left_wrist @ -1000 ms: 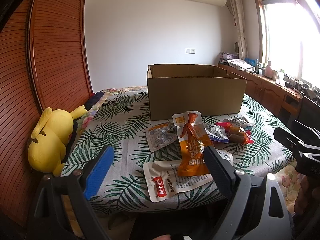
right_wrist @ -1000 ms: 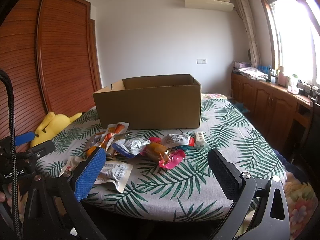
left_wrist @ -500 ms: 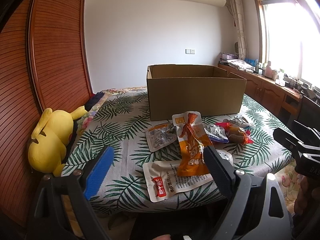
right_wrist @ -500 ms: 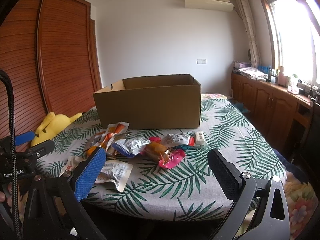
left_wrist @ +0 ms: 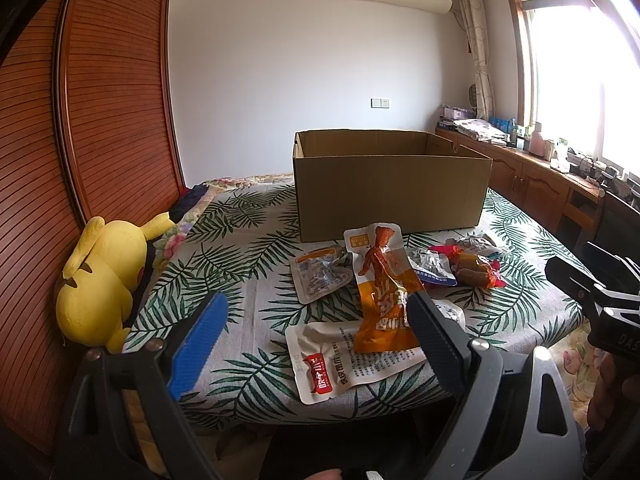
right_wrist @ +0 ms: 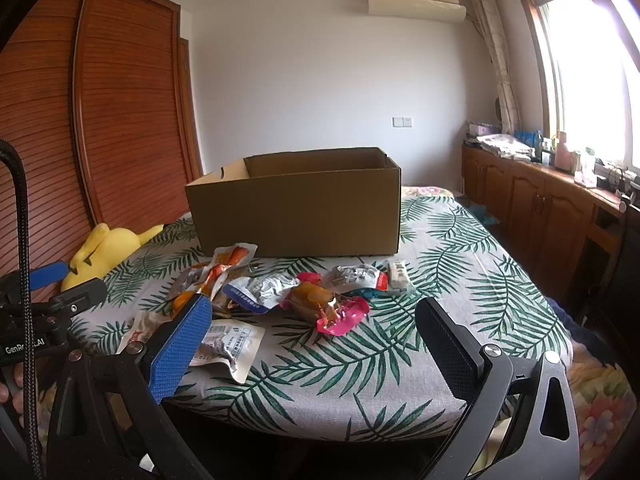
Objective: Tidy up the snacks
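An open cardboard box (left_wrist: 390, 188) (right_wrist: 298, 210) stands on a table with a palm-leaf cloth (left_wrist: 244, 256) (right_wrist: 452, 256). Several snack packets lie in front of it: an orange packet (left_wrist: 382, 292), a white packet with a red label (left_wrist: 348, 364), a silver-blue packet (right_wrist: 262, 290), a pink-wrapped snack (right_wrist: 326, 306) and a small white bar (right_wrist: 397, 274). My left gripper (left_wrist: 316, 340) hovers open at the near table edge, just short of the white and orange packets. My right gripper (right_wrist: 316, 344) is open too, held before the pile, nothing between its fingers.
A yellow plush toy (left_wrist: 98, 280) (right_wrist: 106, 246) lies at the table's left edge against a wooden slatted wardrobe (left_wrist: 80, 128). Wooden cabinets (right_wrist: 536, 208) with clutter on top run under the window on the right. A hand (left_wrist: 604, 392) holds the other gripper at the right.
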Tool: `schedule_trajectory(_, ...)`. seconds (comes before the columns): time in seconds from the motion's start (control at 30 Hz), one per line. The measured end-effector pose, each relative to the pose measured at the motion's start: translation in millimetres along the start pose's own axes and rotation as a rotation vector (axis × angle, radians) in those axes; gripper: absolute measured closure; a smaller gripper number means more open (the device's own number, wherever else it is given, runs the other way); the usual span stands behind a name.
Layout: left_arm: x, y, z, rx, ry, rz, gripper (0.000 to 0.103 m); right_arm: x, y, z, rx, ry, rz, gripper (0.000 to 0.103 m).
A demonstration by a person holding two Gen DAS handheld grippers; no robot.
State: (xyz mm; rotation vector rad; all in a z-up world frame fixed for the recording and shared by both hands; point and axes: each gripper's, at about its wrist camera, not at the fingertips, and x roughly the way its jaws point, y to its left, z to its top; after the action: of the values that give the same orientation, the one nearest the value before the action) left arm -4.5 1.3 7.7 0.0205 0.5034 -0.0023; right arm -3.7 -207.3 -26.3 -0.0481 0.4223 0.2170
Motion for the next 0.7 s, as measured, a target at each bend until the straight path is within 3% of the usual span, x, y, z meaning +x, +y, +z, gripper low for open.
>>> schedule_trajectory(0.7, 7.4, -2.0, 0.0, 0.007, 0.027, -0.011, 0.011, 4.6, -2.2, -3.2, -0.008, 0.012, -0.009, 0.000)
